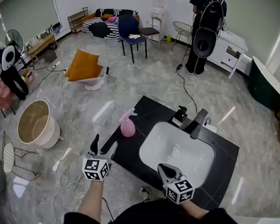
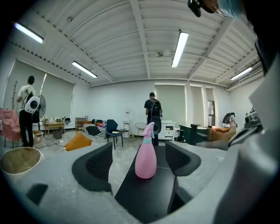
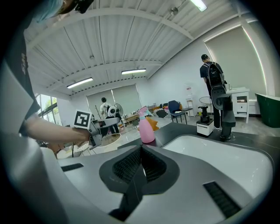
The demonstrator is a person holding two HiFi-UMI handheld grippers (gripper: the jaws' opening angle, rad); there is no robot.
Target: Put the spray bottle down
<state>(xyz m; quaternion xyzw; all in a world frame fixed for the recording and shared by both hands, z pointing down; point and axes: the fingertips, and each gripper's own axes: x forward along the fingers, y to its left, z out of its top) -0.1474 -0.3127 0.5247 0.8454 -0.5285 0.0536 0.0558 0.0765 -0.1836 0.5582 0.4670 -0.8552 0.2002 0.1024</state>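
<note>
A pink spray bottle stands upright by itself on the black counter, left of the sink. My left gripper hangs open off the counter's left edge, a short way back from the bottle. In the left gripper view the bottle shows beyond the spread jaws of the left gripper, and neither pad touches it. My right gripper is shut and empty at the counter's near edge, before the basin. In the right gripper view its jaws meet, and the bottle stands farther off to the left.
A white sink basin is set into the counter, with a black faucet and a small black-and-white dispenser behind it. On the floor at left are a round tub, cables and an orange cushion. Two people stand farther back.
</note>
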